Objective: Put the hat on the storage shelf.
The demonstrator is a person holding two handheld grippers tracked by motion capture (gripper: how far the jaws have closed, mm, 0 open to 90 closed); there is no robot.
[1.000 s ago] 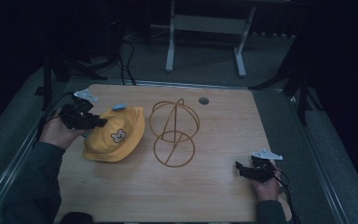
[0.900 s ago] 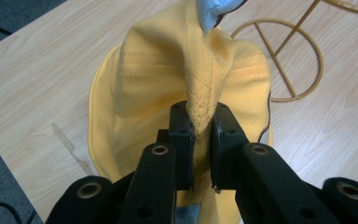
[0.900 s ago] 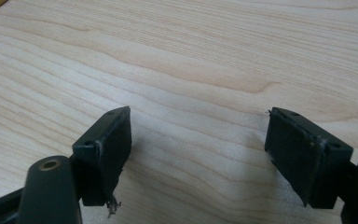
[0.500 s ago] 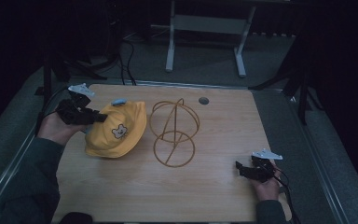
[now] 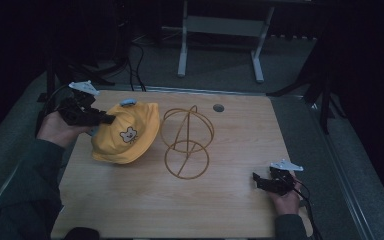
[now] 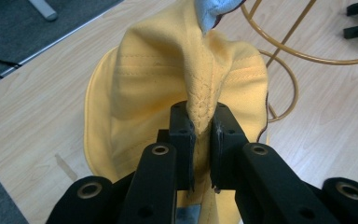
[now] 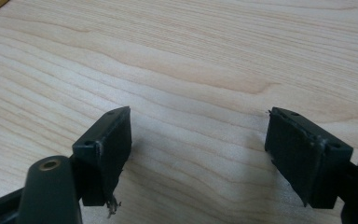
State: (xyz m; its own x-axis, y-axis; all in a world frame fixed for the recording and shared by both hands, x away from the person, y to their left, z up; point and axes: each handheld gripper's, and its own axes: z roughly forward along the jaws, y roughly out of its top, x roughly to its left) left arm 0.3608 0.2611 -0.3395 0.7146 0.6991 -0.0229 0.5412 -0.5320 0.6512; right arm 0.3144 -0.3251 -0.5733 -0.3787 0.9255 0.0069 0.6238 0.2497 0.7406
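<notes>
High view shows the left gripper (image 5: 96,118) at the far left of the worktop (image 5: 220,210), its jaws clamped on a pinched fold of the yellow hat (image 5: 126,134), which hangs partly lifted with its lower brim near or on the wood, just beside the gold wire stand (image 5: 186,142). In the left gripper view the fold of stitched fabric (image 6: 200,105) sits squarely between the closed jaws, and a bit of pale blue trim (image 6: 212,11) shows at the hat's far end. The step in hand looks like carrying the hat over to the stand and settling it on the rounded wire top. To do that well, the grip should stay firm on the seam, the hat should rise high enough for its brim to pass over the stand's upper loops, and the open underside should face down before lowering. The right gripper (image 5: 269,182) rests low at the near right of the worktop, jaws wide apart over bare wood in the right gripper view (image 7: 200,154), well apart from the stand and free to steady its base ring if needed. The hat is close to the worktop's left edge, so the move should go inward; open room lies in the near middle and right.
</notes>
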